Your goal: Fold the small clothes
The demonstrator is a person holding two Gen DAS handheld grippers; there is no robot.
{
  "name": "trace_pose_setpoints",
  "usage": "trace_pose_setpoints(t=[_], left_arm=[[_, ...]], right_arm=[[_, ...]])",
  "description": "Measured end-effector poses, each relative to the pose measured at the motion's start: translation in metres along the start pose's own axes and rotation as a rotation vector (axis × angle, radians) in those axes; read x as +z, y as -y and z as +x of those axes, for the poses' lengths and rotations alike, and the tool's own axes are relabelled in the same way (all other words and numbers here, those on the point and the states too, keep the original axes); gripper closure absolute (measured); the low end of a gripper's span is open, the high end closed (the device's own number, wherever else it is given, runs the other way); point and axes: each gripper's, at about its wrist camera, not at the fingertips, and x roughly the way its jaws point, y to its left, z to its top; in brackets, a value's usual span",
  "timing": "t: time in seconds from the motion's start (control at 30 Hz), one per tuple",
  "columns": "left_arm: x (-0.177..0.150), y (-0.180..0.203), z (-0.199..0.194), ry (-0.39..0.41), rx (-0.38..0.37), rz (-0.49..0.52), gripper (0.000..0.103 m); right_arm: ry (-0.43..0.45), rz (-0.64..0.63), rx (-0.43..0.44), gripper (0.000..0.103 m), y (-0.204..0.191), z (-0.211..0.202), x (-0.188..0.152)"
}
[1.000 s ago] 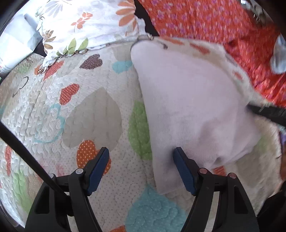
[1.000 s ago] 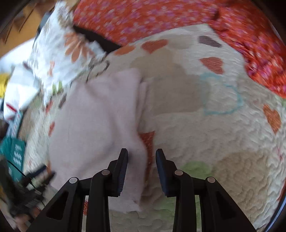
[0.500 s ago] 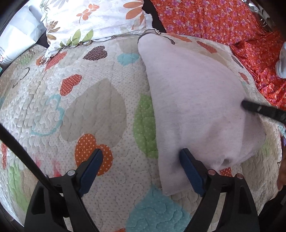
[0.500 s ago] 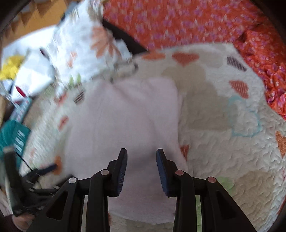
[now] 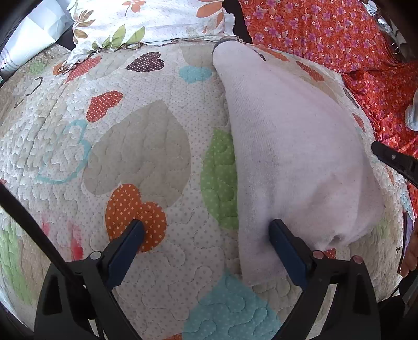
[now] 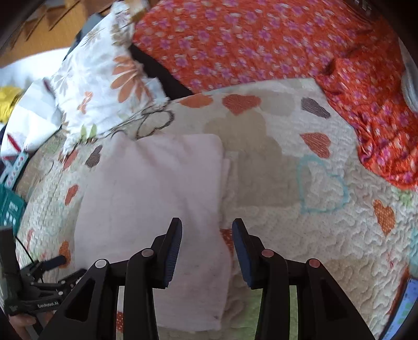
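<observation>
A pale pink folded garment (image 5: 292, 157) lies flat on the heart-patterned quilt (image 5: 135, 157). My left gripper (image 5: 206, 232) is open wide and empty, its right finger over the garment's near left edge, its left finger over the quilt. In the right wrist view the garment (image 6: 151, 188) lies as a rectangle, with my right gripper (image 6: 206, 230) open and empty above its near right edge. The left gripper also shows in the right wrist view (image 6: 49, 266) at the lower left. A finger of the right gripper (image 5: 394, 162) shows at the right edge of the left wrist view.
A white floral pillow (image 5: 146, 23) lies at the quilt's far edge; it also shows in the right wrist view (image 6: 104, 78). An orange floral cloth (image 6: 261, 41) lies bunched behind and to the right. Teal boxes (image 6: 10, 209) sit at the left edge.
The right gripper has swung from the garment's right edge to the left and back again, pulling away so more of the garment shows. The left gripper has backed off slightly, still open.
</observation>
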Motion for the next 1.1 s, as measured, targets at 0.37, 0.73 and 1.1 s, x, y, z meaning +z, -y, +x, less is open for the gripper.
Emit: trace_pose_setpoints(t=[0.37, 0.73, 1.1], left_arm=[[0.0, -0.001, 0.0, -0.001, -0.002, -0.009, 0.005], [0.023, -0.009, -0.045, 0.133, -0.133, -0.032, 0.007], [0.05, 0.0, 0.027, -0.055, -0.406, -0.12, 0.007]], right_arm=[[-0.096, -0.05, -0.02, 0.047, -0.01, 0.023, -0.012], [-0.024, 0.11, 0.016, 0.043, 0.021, 0.006, 0.0], [-0.101, 0.251, 0.236, 0.033, 0.036, 0.066, 0.012]])
